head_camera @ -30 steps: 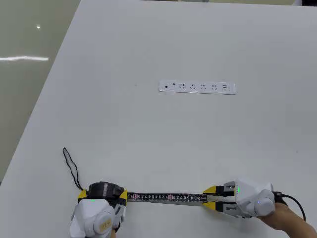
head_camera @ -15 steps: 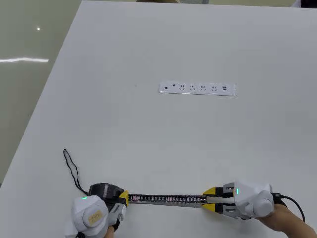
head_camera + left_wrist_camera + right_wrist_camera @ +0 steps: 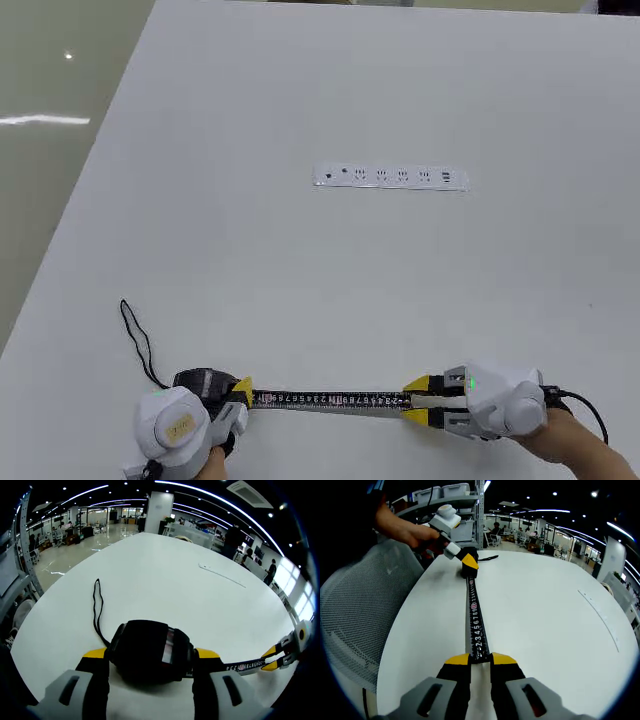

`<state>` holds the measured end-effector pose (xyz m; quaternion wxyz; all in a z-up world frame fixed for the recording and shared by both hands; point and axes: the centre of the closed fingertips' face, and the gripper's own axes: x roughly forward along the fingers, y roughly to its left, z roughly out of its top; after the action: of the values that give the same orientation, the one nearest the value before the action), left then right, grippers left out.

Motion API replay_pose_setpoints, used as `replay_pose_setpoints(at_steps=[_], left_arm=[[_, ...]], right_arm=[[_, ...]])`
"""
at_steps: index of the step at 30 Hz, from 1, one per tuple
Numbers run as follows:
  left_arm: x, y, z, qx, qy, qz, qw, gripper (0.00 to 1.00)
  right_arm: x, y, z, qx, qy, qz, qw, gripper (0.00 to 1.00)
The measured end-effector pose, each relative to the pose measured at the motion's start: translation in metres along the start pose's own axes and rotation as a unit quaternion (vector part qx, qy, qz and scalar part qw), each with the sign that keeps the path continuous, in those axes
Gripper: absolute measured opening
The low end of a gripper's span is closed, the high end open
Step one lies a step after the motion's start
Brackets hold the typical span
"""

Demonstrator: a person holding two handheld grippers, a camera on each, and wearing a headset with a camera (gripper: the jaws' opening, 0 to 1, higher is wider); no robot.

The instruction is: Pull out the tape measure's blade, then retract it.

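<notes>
If the right tool point(image 3: 480, 659), clenched on the blade point(image 3: 325, 400) at the near right, slips, the spring may whip the blade back into the case point(image 3: 203, 381), clamped in the left tool point(image 3: 150, 655) on the tabletop's point(image 3: 350, 280) near left (black case, dark blade with pale numerals, thin cord point(image 3: 135, 335)).

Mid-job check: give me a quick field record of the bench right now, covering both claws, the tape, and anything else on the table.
left claw: shut on the tape measure case, low on the table
right claw: shut on the blade near its tip
blade state: pulled out, straight between case and right claw, numbers facing up
strap: black loop lying on the table behind the case
power strip: white, farther up the table, apart from both claws
stage: blade out, retraction not yet done
</notes>
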<state>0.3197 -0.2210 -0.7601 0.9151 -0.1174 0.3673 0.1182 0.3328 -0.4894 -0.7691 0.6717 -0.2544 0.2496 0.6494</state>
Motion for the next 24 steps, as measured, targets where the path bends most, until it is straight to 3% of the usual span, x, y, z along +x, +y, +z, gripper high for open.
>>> replay_pose_setpoints(at_steps=[13,24], left_arm=[[0.0020,0.0003,-0.0026,0.027,-0.001,0.005,0.9996,0.64],[0.0020,0.0008,-0.0024,0.029,-0.003,0.004,0.9996,0.64]], right_arm=[[-0.0009,0.0011,0.0022,0.001,0.002,0.002,1.0000,0.12],[0.0014,0.0016,0.0063,0.000,0.001,0.006,1.0000,0.12]])
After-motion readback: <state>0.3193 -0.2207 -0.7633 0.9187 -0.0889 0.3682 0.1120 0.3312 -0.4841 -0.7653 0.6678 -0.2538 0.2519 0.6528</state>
